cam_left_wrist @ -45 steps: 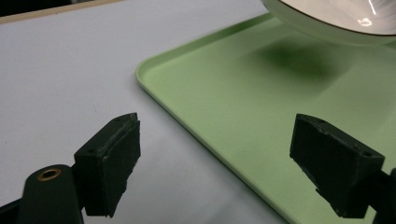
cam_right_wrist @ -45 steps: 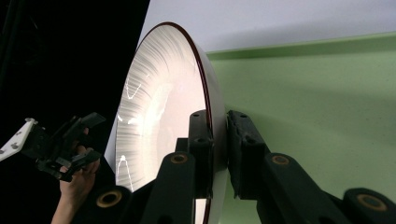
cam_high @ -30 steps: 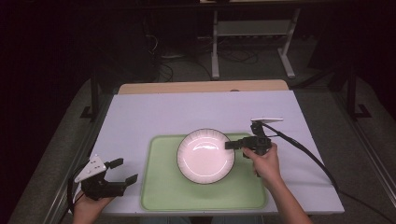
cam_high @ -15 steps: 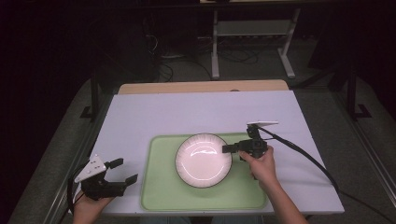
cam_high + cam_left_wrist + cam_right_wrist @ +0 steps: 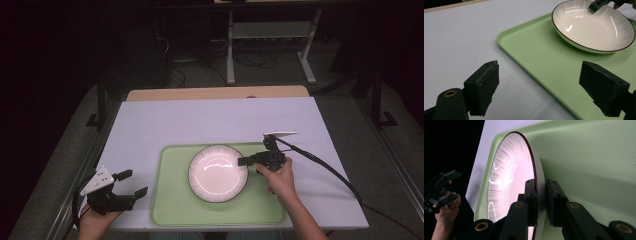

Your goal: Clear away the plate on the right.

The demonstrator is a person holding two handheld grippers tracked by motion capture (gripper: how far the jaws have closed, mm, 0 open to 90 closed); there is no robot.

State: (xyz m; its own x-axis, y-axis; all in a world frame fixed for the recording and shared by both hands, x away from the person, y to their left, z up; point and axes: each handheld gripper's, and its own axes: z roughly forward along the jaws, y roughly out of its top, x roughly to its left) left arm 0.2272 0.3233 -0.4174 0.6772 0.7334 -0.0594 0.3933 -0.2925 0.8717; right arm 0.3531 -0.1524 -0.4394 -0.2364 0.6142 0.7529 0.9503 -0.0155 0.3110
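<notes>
White ribbed ceramic plate with a thin dark rim (image 5: 218,173) sits on the pale green plastic tray (image 5: 170,210), roughly mid-tray, w/ my right gripper (image 5: 246,161) clamped on its right-hand edge. From the high view, that gripper comes in level from the right, jaws pointing left across the rim, the hand (image 5: 278,177) wrapped round the body just behind, black cable (image 5: 330,170) trailing off to the right over the lavender-grey table (image 5: 210,120).

Right gripper view: plate (image 5: 511,182) runs edge-on up the pic, and the two black jaws stand narrow, one pad on the inner face, the other on the underside, rim pinched between them. Green tray (image 5: 594,157) lies behind it. Can't tell from these pics whether the plate's held edge is lifted off the tray or resting flat.

My left gripper (image 5: 131,184) rests at the table's near-left corner, well apart from the plate, just beside the tray's left edge. Its jaws stand wide, nothing between them. Left gripper view: both black pads low in the pic, bare table (image 5: 461,37) and the tray's corner (image 5: 529,57) between them; plate (image 5: 594,27) farther off at upper right, w/ the tip of the right gripper (image 5: 596,5) on its far rim.
</notes>
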